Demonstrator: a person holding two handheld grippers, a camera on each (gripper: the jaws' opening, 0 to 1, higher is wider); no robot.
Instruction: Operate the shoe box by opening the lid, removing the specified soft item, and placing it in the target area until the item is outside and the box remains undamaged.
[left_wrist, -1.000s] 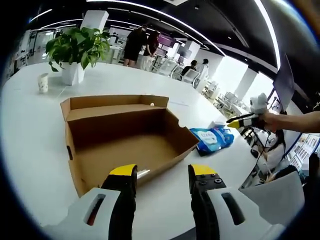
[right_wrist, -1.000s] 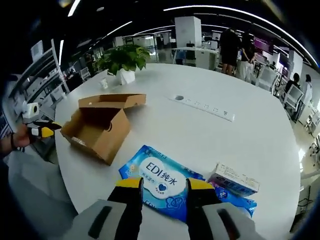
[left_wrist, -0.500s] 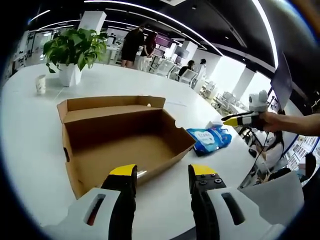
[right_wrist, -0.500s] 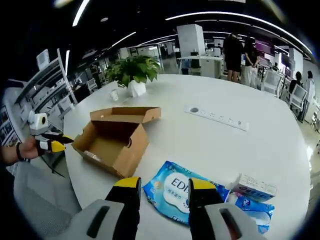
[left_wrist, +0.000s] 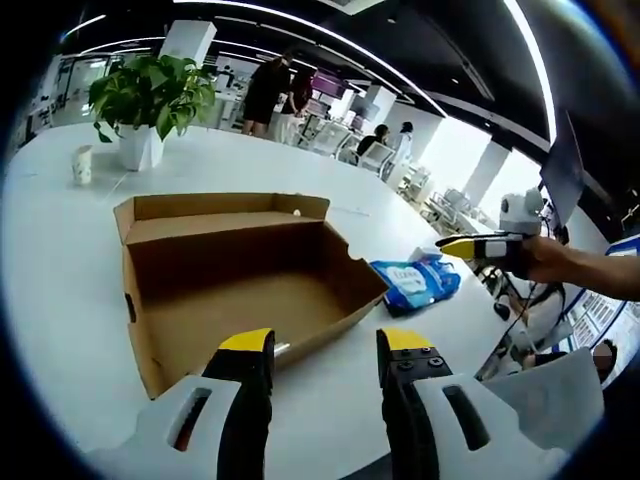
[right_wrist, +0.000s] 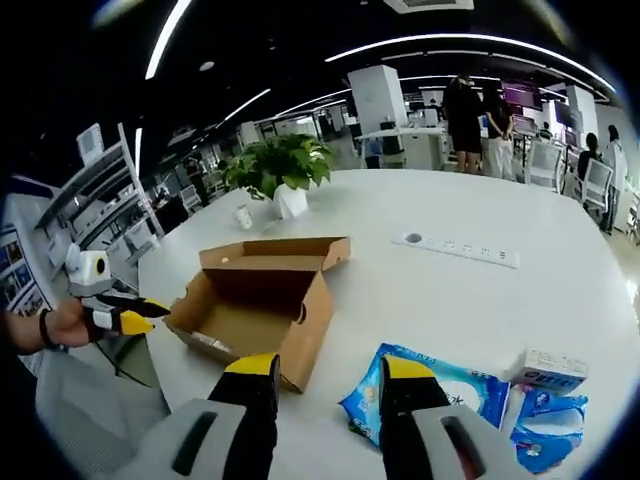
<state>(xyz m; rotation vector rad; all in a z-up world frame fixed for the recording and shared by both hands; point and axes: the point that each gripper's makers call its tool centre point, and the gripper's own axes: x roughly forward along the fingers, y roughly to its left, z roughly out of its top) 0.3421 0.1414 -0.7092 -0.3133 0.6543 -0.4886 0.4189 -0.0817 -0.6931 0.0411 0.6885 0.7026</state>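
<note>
Two yellow-tipped jaws of the left hand-held gripper (left_wrist: 325, 350) rise from the bottom of the left gripper view, spread apart with nothing between them. Just beyond them an open cardboard shoe box (left_wrist: 235, 275) sits on a white bench (left_wrist: 60, 260), its lid folded back at the far side; a small pale item lies on its floor near the front wall. To the right of the box lies a blue pack of wet wipes (left_wrist: 415, 280), outside the box. Above the pack hangs the right hand-held gripper (left_wrist: 470, 245), held in a hand (left_wrist: 550, 262). A potted plant (left_wrist: 150, 105) and a paper cup (left_wrist: 83, 165) stand at the far left.

In the right gripper view, the right hand-held gripper (right_wrist: 330, 375) also shows its jaws parted and empty. The wet wipes (right_wrist: 440, 385) lie beyond them, right of the shoe box (right_wrist: 260, 305). A small white carton (right_wrist: 553, 370) and another blue pack (right_wrist: 548, 425) lie farther right. The left hand-held gripper (right_wrist: 125, 315) shows at the left edge.
</note>
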